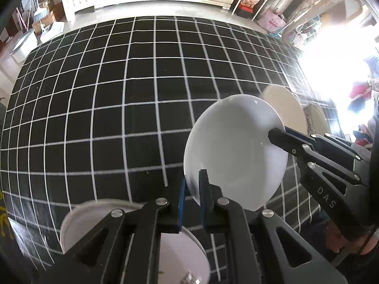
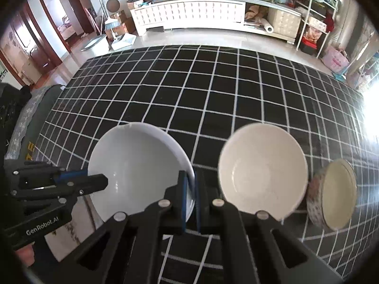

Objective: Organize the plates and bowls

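Note:
Both grippers pinch the rim of one white bowl (image 1: pixel 234 156), held above the checked table. My left gripper (image 1: pixel 191 189) is shut on its near rim in the left wrist view, and my right gripper (image 1: pixel 274 136) clamps the opposite rim there. In the right wrist view the same white bowl (image 2: pixel 139 168) sits between my right gripper (image 2: pixel 190 189), shut on its right rim, and the left gripper (image 2: pixel 101 182) at its left rim. A cream bowl (image 2: pixel 263 170) and a small patterned bowl (image 2: pixel 331 194) stand to the right. A white plate (image 1: pixel 180 255) lies under the left gripper.
A black tablecloth with a white grid (image 2: pixel 213 94) covers the table. The cream bowl (image 1: pixel 286 104) and patterned bowl (image 1: pixel 316 118) show behind the held bowl. A white cabinet (image 2: pixel 189 14) and shelves (image 2: pixel 315 16) stand beyond the table's far edge.

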`<state>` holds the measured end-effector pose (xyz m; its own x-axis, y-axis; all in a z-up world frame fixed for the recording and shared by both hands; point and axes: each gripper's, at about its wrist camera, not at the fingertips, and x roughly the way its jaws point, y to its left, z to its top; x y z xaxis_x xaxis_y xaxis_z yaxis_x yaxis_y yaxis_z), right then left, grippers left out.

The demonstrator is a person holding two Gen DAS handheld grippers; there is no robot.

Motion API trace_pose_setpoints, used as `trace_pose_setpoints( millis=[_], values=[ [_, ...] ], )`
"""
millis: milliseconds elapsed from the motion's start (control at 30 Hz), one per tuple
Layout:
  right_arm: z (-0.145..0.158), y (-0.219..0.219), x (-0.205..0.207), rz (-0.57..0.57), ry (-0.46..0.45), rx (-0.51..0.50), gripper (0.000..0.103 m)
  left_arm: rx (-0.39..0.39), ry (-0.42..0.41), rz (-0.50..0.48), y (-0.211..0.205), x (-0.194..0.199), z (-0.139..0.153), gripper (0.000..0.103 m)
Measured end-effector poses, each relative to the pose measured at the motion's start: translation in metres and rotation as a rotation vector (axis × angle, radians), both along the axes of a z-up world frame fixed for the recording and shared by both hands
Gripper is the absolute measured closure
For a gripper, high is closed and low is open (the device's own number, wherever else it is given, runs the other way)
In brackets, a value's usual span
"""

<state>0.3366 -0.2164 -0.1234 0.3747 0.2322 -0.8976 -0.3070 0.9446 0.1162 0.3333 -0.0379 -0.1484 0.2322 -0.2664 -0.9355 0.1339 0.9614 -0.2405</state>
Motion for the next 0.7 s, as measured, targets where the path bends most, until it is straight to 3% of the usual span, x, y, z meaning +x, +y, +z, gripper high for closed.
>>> trace_pose_setpoints(
  millis=[333,700],
  values=[
    [0.015,-0.021,-0.049,-0.024,-0.010,-0.007,0.094,0.006,-0.015,-0.029,-0.033,-0.044,0.013,0.094],
    [0.000,-0.037,-0.085,-0.043,0.026,-0.017,0.094,0.013,0.024,-0.044,-0.062,-0.082,-0.006,0.094]
  ],
)
